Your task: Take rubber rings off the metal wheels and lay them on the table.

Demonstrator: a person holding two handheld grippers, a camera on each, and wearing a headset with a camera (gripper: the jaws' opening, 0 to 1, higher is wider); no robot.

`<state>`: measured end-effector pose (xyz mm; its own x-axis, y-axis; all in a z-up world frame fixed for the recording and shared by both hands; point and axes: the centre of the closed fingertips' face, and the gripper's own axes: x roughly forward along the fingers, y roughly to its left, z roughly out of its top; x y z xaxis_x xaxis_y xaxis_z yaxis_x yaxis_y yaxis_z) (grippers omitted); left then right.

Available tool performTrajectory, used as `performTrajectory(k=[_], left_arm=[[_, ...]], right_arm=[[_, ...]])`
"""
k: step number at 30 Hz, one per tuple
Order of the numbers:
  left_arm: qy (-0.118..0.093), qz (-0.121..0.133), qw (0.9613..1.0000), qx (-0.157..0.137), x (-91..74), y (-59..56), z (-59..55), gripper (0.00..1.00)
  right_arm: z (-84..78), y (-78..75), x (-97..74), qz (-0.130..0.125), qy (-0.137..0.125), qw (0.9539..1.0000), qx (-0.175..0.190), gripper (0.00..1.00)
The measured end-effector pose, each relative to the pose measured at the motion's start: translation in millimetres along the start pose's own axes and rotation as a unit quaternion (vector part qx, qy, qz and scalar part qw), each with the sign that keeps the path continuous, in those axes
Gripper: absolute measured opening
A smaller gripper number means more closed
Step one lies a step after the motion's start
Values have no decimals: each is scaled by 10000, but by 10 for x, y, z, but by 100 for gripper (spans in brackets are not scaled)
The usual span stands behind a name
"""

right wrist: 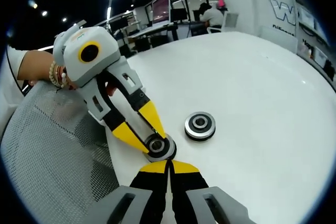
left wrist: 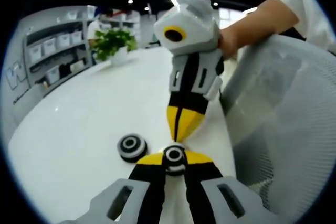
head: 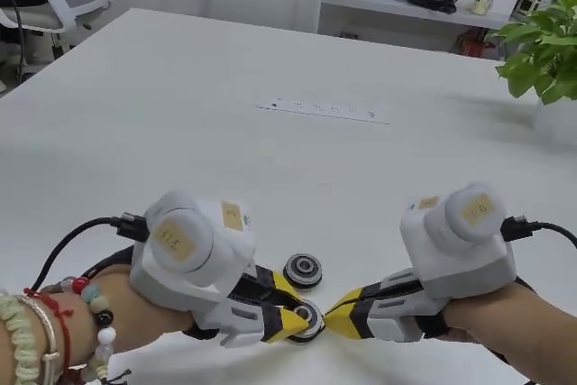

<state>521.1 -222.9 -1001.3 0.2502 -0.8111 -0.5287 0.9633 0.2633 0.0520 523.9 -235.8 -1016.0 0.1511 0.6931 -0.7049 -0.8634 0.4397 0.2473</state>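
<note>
A small metal wheel (head: 308, 316) with a dark rubber ring sits at the table's near edge, and my left gripper (head: 300, 322) is shut on it. The left gripper view shows this wheel (left wrist: 174, 154) between the yellow fingertips (left wrist: 148, 159). My right gripper (head: 331, 313) is shut, and its tips touch the wheel's rim from the right. I cannot tell whether they pinch the ring. In the right gripper view its tips (right wrist: 168, 165) meet just below the wheel (right wrist: 160, 148). A second wheel (head: 303, 270) lies flat a little farther in, untouched.
The white table (head: 270, 60) stretches far ahead, with a flat white strip (head: 329, 110) at mid-table. A green plant (head: 545, 42) stands at the right edge. A mesh chair (left wrist: 283, 129) sits close behind the near table edge.
</note>
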Motion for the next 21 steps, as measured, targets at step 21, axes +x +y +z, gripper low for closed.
performTrajectory(k=[21], left_arm=[[21,16,10000,-31,2,27,-7,13]], right_arm=[[93,18,-19,293,-345,9888,1421,0]])
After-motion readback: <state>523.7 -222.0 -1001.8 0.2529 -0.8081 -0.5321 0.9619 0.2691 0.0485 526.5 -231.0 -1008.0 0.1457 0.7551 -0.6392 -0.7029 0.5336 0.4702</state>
